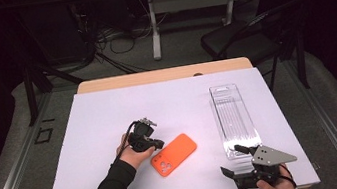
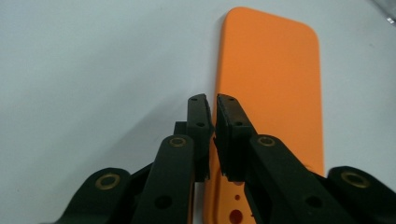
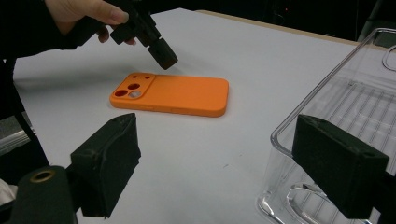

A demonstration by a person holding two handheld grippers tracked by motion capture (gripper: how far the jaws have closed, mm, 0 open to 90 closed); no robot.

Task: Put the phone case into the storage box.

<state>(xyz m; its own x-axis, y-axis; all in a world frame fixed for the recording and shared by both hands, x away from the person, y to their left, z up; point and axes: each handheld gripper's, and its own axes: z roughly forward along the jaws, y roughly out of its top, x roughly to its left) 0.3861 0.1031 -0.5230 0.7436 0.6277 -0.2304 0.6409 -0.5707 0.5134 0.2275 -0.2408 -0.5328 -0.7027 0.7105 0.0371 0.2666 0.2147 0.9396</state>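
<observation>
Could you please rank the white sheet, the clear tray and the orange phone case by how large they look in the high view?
1. white sheet
2. clear tray
3. orange phone case

High view: overhead, facing forward-down on whole table (image 1: 107, 103). Left gripper view: close, over orange phone case (image 2: 275, 84). Right gripper view: low, case at 11 o'clock; all share it.

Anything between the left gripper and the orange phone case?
Nothing visible. The left gripper hangs just above the camera-cutout end of the flat orange phone case, fingers nearly together with nothing between them; the bare white tabletop lies around the case.
</observation>
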